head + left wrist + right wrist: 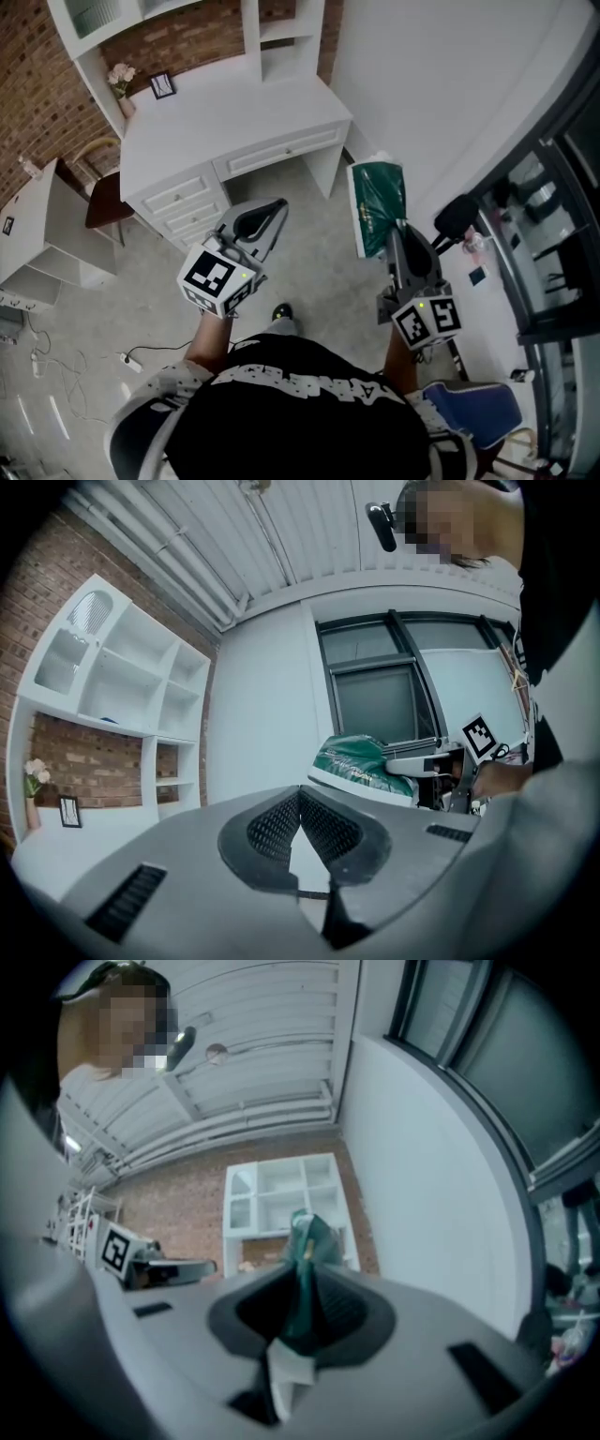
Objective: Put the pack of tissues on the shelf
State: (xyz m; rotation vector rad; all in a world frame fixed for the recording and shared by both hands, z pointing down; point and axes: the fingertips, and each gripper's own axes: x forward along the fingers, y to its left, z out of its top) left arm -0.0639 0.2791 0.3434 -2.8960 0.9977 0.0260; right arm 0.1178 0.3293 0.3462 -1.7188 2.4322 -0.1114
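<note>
- Head view: right gripper clamped on green tissue pack, held in the air beside the wall.
- Left gripper jaws together, empty.
- Shelf above desk, well apart from pack.

Below me, the white tabletop has a little black picture frame and a pot of pale flowers standing side by side at its back corner. A white shelf with open boxes rises from the back of it. On the grey floor I see a brown chair and a white plug strip with its cord.
</note>
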